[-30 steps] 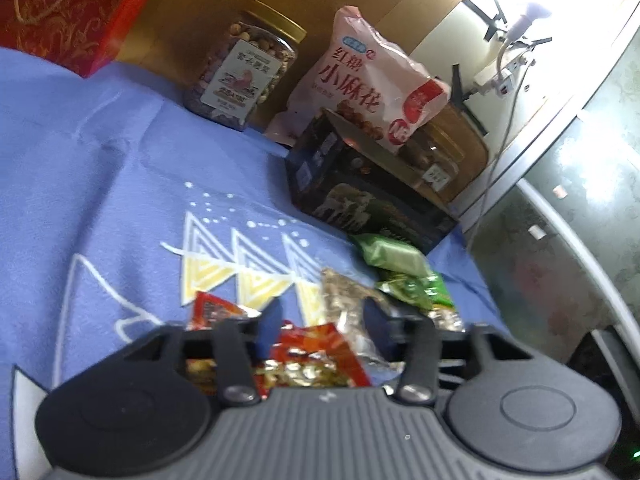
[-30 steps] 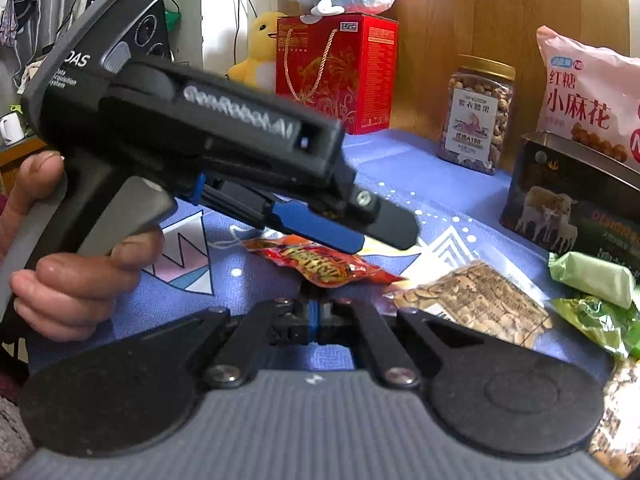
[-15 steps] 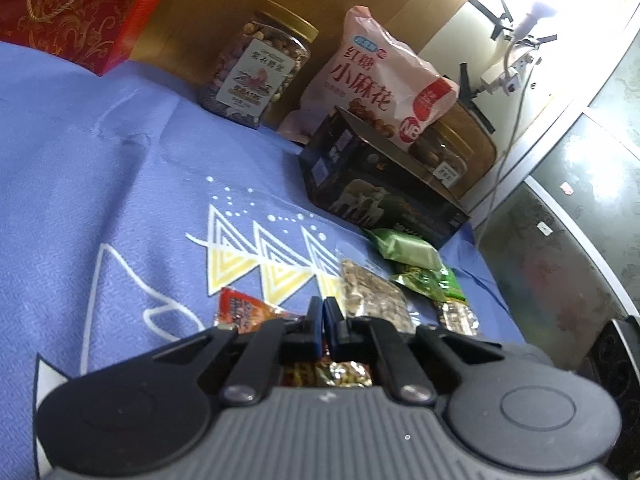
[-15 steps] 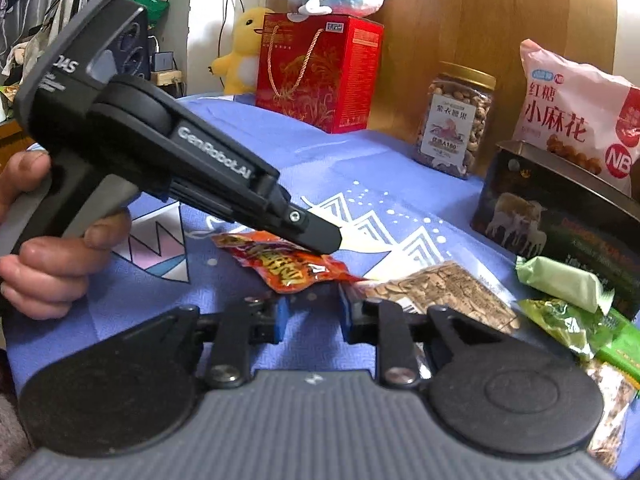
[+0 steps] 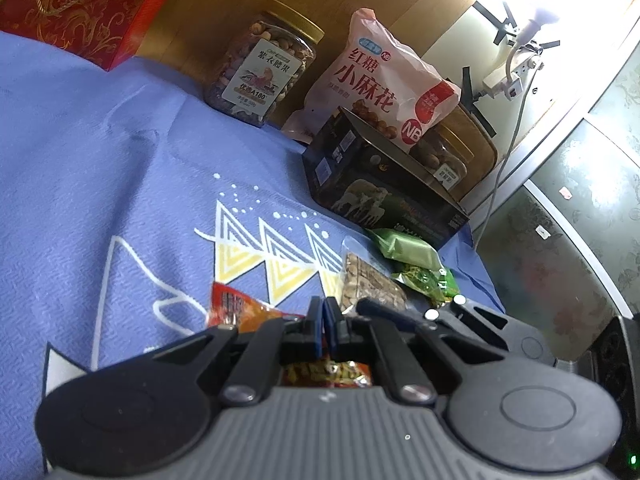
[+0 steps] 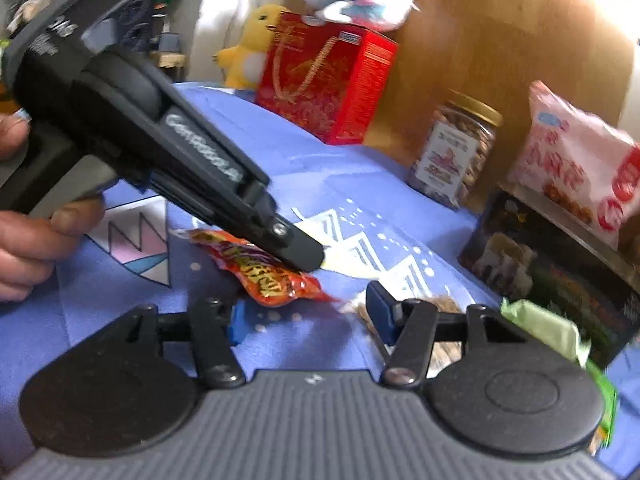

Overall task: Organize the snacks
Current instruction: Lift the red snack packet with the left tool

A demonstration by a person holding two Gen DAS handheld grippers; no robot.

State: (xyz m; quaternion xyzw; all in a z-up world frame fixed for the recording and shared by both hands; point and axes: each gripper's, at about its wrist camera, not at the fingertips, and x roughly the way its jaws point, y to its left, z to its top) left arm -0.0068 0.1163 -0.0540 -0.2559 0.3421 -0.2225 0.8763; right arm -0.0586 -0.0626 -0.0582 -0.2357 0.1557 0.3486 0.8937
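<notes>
Half a second ago the right tongs (image 6: 310,318) stood nearly together; now their blue pads are wide apart, with the red packet (image 6: 264,276) lying just ahead of the gap at about 11 o'clock. A second ago the left tongs (image 5: 323,320) were open over that packet; since then they have come together, and in the right wrist view their tip sits on the packet's upper face. Whether they are clamped on the wrapper or merely pressing it I cannot tell, since the left view hides the contact behind the pads, though red foil shows on both sides of them. The packet looks to lie on the blue tabletop (image 5: 120,168), not clearly lifted. Toward 2 o'clock in the left view are the nut pack (image 5: 370,286) and green packets (image 5: 404,244), with the dark box (image 5: 380,184) beyond, the jar (image 5: 262,76) and pink bag (image 5: 380,84) behind it. My reading: the left has taken hold or pinned the packet, and the right is opening for either a handover or the nut pack, so sorting has barely begun.
</notes>
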